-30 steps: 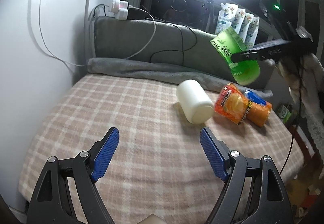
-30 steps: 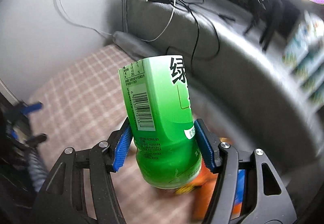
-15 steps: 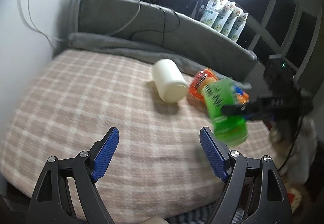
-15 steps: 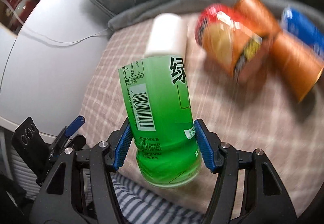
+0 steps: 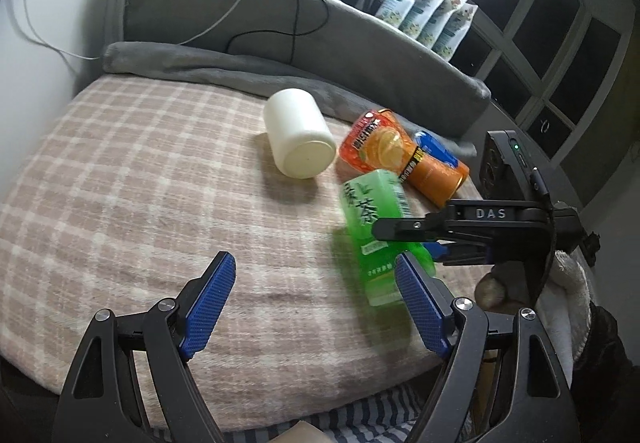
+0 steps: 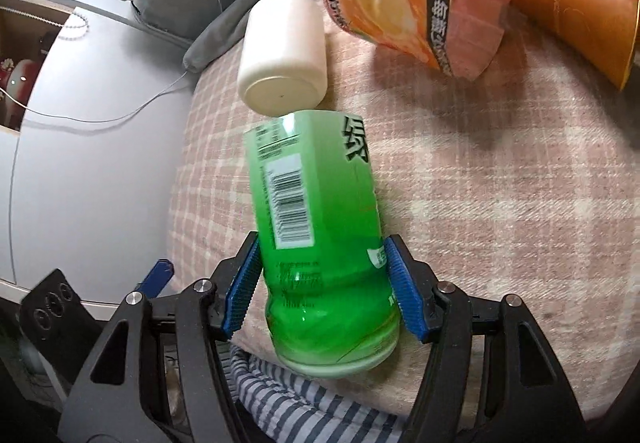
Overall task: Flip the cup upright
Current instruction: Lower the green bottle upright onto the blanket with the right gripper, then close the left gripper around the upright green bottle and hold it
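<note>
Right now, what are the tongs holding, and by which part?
Right tongs grip the green cup across its lower body. Left tongs hold nothing.

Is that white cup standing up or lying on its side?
On its side. The white cup lies on the checked blanket, its flat round end facing the left-wrist camera; no tongs touch it.
</note>
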Tool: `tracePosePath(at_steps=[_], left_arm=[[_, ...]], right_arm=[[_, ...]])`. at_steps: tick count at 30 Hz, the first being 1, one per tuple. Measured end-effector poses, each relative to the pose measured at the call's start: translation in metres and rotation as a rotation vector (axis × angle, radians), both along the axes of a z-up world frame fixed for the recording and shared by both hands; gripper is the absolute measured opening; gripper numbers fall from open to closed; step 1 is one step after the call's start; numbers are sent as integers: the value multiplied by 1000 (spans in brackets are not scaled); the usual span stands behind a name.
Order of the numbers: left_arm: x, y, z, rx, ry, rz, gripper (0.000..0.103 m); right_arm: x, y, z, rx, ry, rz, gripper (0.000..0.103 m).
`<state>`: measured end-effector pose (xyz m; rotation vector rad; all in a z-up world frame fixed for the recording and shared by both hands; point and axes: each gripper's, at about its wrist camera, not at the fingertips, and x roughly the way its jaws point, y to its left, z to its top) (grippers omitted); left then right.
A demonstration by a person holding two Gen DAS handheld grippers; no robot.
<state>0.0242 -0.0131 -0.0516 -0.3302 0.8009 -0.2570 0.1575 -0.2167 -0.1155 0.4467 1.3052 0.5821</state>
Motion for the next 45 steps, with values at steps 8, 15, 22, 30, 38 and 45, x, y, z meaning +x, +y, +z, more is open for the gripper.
tracePosePath(at_steps=[8,15,22,30,38,45], left_arm=[[13,-5,-17,-50,102,2,82],[31,-14,-22,-212,180,-56,82],[75,-23,-21,-354,236,-48,80],[112,-25,-46,-397,330,-9,78],[121,-32,-57,-362,350,-4,70],[126,-35,-59,-343,358,-18,60]], right_arm=[[-17,-19,31,21,-133,-3,83],[-64,-63,69,-29,-330,-83,83],[-106,-132,72,8,-361,-289,83],[-129,-179,58,40,-325,-416,83],[-135,-177,57,-16,-352,-419,83],[-136,-187,51,-12,-335,-460,83]])
